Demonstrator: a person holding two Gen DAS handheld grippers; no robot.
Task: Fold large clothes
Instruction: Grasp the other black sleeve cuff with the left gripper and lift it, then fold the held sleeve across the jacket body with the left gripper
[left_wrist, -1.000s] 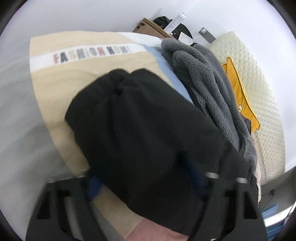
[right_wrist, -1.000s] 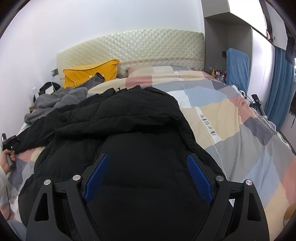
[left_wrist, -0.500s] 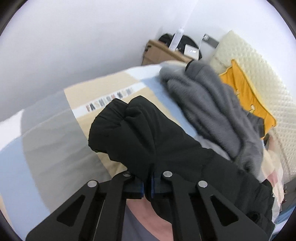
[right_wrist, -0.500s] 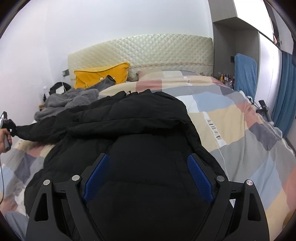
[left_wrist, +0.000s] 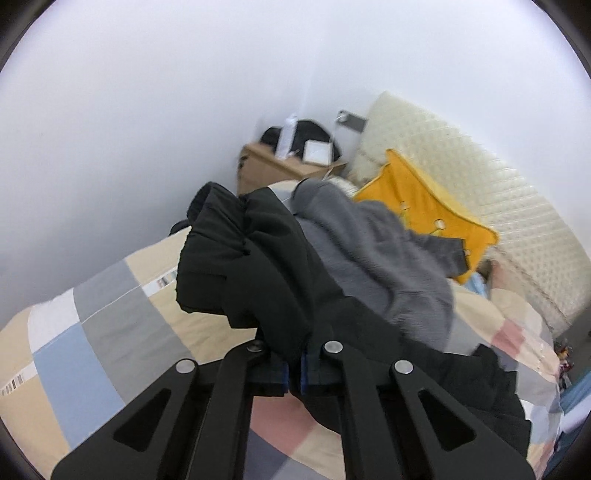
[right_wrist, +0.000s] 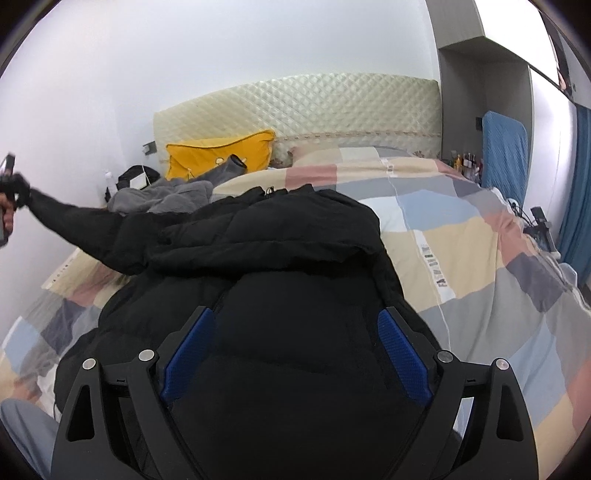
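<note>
A black puffer jacket (right_wrist: 280, 258) lies spread on the bed with its hood toward the headboard. My left gripper (left_wrist: 294, 369) is shut on the jacket's left sleeve (left_wrist: 251, 258) near the cuff and holds it lifted above the quilt; in the right wrist view the sleeve (right_wrist: 85, 225) stretches out to the left, off the bed surface. My right gripper (right_wrist: 295, 347) is open, its blue pads (right_wrist: 402, 350) spread over the jacket's lower body, holding nothing.
A patchwork quilt (right_wrist: 461, 258) covers the bed. A grey fleece garment (left_wrist: 376, 251) and a yellow pillow (left_wrist: 424, 206) lie near the quilted headboard (right_wrist: 314, 103). A wooden nightstand (left_wrist: 273, 166) stands at the bed's left; a blue chair (right_wrist: 504, 151) at the right.
My left gripper closed on the sleeve and lifted it up and outward from the bed. The right gripper stayed open over the jacket, shifting only slightly.
</note>
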